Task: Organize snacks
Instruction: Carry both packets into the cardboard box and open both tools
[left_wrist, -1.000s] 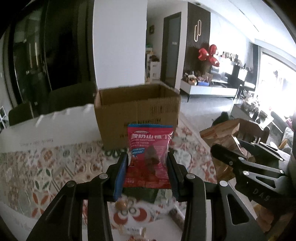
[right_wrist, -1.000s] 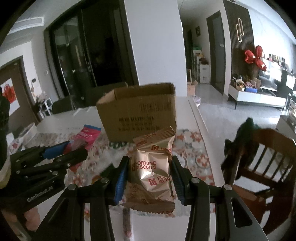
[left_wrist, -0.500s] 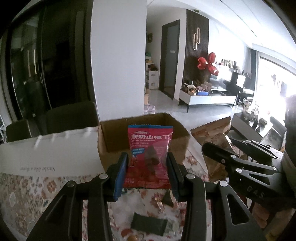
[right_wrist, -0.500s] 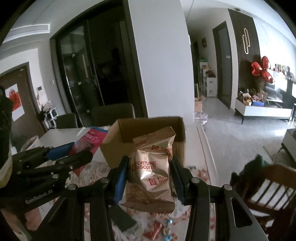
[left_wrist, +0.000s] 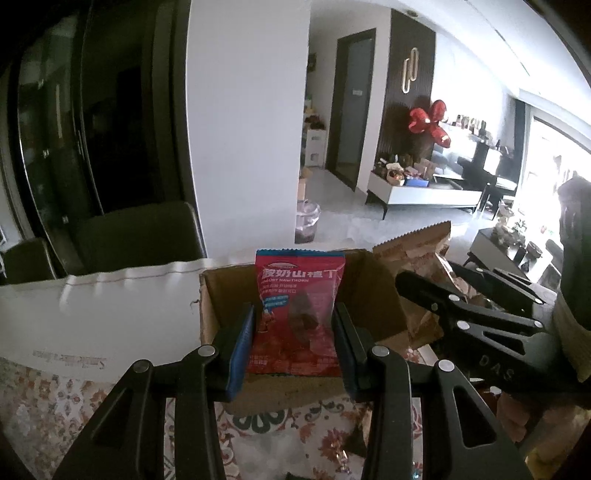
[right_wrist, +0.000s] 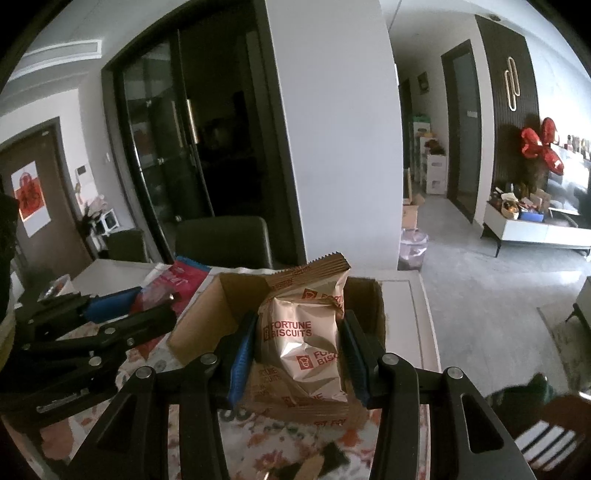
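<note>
My left gripper (left_wrist: 293, 334) is shut on a red hawthorn snack packet (left_wrist: 299, 314) and holds it upright above the near edge of an open cardboard box (left_wrist: 218, 295). My right gripper (right_wrist: 299, 350) is shut on a tan Fortune Biscuits packet (right_wrist: 306, 343) and holds it over the same box (right_wrist: 203, 321). In the left wrist view the right gripper (left_wrist: 472, 310) reaches in from the right with the biscuit packet (left_wrist: 413, 247). In the right wrist view the left gripper (right_wrist: 92, 325) comes in from the left with the red packet (right_wrist: 177, 280).
The box stands on a table with a patterned floral cloth (left_wrist: 44, 406). Small wrapped sweets and a dark wrapper (right_wrist: 332, 458) lie on the cloth below the grippers. Dark chairs (left_wrist: 140, 236) stand behind the table. A wooden chair (right_wrist: 546, 435) is at the right.
Both grippers have risen and moved forward with their packets, from in front of the box to above its opening. The box now sits lower in both views.
</note>
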